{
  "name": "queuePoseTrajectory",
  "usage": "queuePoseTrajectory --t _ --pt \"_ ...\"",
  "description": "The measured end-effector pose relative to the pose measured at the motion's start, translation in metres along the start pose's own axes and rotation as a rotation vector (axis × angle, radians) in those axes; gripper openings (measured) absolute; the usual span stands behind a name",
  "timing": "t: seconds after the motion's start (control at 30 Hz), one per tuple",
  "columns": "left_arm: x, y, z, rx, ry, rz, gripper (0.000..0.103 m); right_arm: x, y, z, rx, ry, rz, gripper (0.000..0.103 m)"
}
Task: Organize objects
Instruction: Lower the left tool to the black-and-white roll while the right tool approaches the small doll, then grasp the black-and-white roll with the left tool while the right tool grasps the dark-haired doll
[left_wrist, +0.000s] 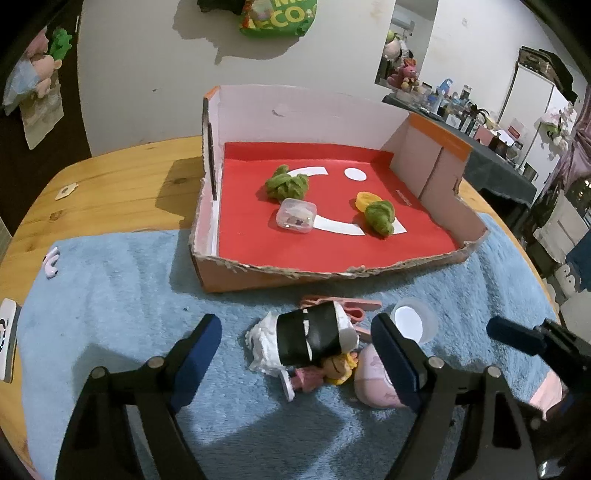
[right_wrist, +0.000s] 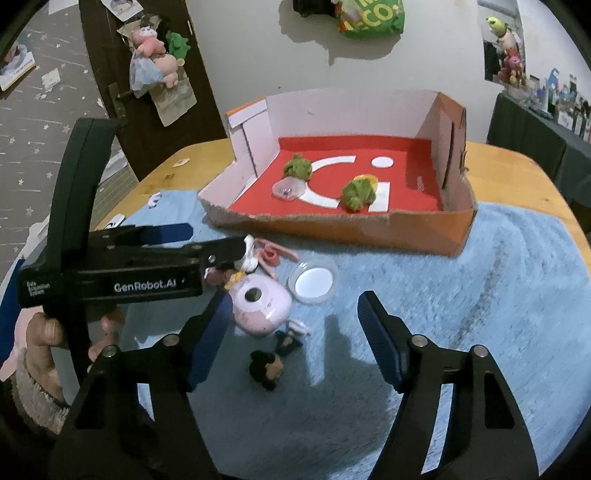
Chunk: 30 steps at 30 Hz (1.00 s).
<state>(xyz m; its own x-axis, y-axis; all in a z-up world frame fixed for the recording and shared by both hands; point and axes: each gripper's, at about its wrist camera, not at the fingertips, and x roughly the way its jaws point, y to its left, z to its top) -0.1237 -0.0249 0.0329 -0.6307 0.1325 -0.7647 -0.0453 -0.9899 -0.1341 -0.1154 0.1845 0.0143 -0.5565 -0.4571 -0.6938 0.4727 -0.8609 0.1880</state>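
My left gripper (left_wrist: 295, 328) stands open over the blue mat, its fingers either side of a black-and-white roll (left_wrist: 314, 338) lying on a white frilly piece. A blond doll (left_wrist: 334, 369) and a pink toy camera (left_wrist: 369, 384) lie just beneath it, the camera by the right finger. My right gripper (right_wrist: 295, 306) is open too; the pink camera (right_wrist: 258, 310) sits at its left finger and a dark-haired figure (right_wrist: 267, 369) lies between the fingers, untouched. The cardboard box (left_wrist: 295, 275) with a red floor holds two green plush toys, a clear case and a yellow ring.
A clear round dish (right_wrist: 312, 282) and pink scissors (right_wrist: 275, 254) lie between the pile and the box (right_wrist: 332, 229). The blue mat (right_wrist: 480, 295) covers a wooden table (left_wrist: 110, 184). A person's hand (right_wrist: 44, 332) holds the left gripper (right_wrist: 207, 240). A white device (left_wrist: 7, 339) sits at the mat's left edge.
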Motion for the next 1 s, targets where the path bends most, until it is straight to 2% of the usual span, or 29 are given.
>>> queuePoseTrajectory --t 0.13,0.33,0.43,1.0 --pt "0.003 -0.001 0.000 -0.001 0.008 0.000 0.078 0.003 0.003 -0.006 -0.010 0.019 0.015 0.064" --pt "0.008 -0.001 0.000 0.001 0.017 0.004 0.076 0.010 0.009 -0.016 -0.032 0.046 0.026 0.063" --pt "0.012 0.000 0.001 -0.001 0.022 0.010 0.076 0.014 0.010 -0.019 -0.036 0.055 0.029 0.058" --pt "0.027 0.003 0.000 -0.011 0.051 0.009 0.076 0.035 0.011 -0.024 -0.064 0.090 0.028 0.057"
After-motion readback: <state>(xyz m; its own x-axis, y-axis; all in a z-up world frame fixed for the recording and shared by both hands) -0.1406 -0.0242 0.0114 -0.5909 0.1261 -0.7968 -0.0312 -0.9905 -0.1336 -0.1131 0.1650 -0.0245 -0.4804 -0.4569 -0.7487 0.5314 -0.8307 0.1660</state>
